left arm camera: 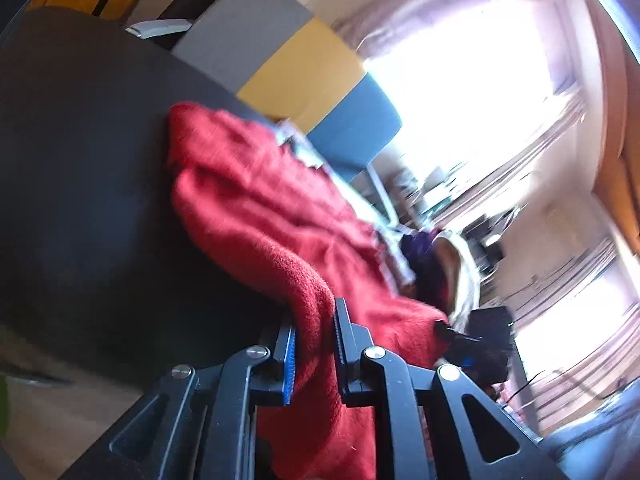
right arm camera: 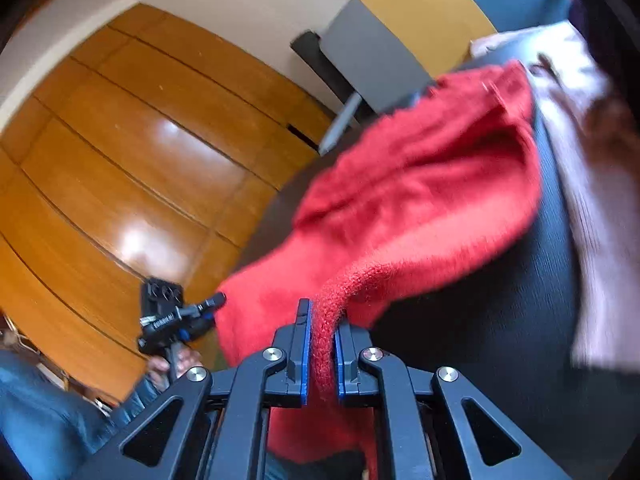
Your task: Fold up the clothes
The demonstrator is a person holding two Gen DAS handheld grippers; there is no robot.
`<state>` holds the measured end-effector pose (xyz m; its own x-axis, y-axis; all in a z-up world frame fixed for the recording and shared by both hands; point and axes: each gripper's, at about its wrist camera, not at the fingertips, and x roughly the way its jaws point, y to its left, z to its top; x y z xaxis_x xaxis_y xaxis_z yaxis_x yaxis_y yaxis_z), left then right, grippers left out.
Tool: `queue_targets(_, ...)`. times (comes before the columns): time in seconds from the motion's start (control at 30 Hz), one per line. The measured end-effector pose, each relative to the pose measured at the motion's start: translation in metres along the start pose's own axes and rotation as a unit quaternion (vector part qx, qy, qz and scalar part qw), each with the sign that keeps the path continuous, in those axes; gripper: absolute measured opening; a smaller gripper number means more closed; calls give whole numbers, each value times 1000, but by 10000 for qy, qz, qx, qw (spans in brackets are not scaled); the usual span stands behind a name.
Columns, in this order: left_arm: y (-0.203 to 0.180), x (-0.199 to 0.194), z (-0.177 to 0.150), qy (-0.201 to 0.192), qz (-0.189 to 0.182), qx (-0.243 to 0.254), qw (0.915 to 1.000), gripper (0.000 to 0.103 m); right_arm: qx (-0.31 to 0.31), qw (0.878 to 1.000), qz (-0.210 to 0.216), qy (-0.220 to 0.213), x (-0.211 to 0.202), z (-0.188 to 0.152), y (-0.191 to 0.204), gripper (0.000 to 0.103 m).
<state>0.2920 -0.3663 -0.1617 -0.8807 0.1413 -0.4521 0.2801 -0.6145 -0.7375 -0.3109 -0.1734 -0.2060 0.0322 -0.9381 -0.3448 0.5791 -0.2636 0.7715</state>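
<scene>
Both tools, L (left arm camera: pixel 314 332) & R (right arm camera: pixel 320 328), tilted, clamp red cloth (right arm camera: pixel 420 184) edge.

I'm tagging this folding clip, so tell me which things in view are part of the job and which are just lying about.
Part of the job:
red fleece garment, pinched at its edge by both tools
left tool
right tool
dark table under the garment

Just lying about:
pale cloth next to the red garment
grey, yellow and blue panels
wooden wall

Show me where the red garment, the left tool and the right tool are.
red garment (right arm camera: pixel 420 184), right wrist view, its broad middle.
left tool (left arm camera: pixel 315 344), left wrist view, between its fingertips.
right tool (right arm camera: pixel 322 344), right wrist view, between its fingertips.
</scene>
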Motion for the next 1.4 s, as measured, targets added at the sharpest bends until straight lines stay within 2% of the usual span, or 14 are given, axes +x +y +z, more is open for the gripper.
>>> queue_targets(0.1, -3, 11, 26, -207, -297, -103, 9993, 14, 25, 9997, 58, -224, 12, 35, -3, 10)
queue_targets(0.23, -5, 45, 66, -385, -257, -71, 9989, 14, 75, 9991, -153, -389, 37, 83, -18, 10)
queue_targets(0.37, 10, 97, 106, -293, 189, -140, 9993, 14, 282, 9973, -546, -408, 62, 123, -48, 10)
queue_targets(0.53, 45, 162, 128, 116, 884, -389, 9953, 14, 544, 9911, -1216, -5, 106, 151, -101, 10)
queue_targets(0.6, 64, 181, 125, 327, 1018, -576, 9926, 15, 541, 9917, -1169, 18, 107, 146, -106, 7)
queue_targets(0.63, 67, 181, 121, 288, 969, -569, 9933, 15, 536, 9922, -1126, 19, 107, 143, -108, 7)
queue_targets(0.77, 60, 179, 103, 267, 1092, -222, 9934, 14, 516, 9941, -954, 21, 105, 129, -117, 7)
queue_targets(1.03, 45, 139, 46, 398, 1111, -201, 9928, 14, 533, 9950, -803, 255, 85, 76, -96, 6)
queue_targets(1.17, 38, 118, 30, 304, 952, -403, 9942, 17, 632, 9952, -726, 199, 72, 54, -85, 7)
queue_targets(1.27, 35, 102, 22, 160, 800, -598, 9949, 26, 784, 9948, -651, 69, 64, 47, -80, 15)
queue_targets(1.33, 35, 87, 20, 78, 772, -585, 9953, 29, 803, 9951, -569, -8, 57, 46, -73, 37)
queue_targets(1.4, 30, 75, 16, 29, 767, -476, 9959, 33, 711, 9962, -495, 1, 51, 44, -63, 54)
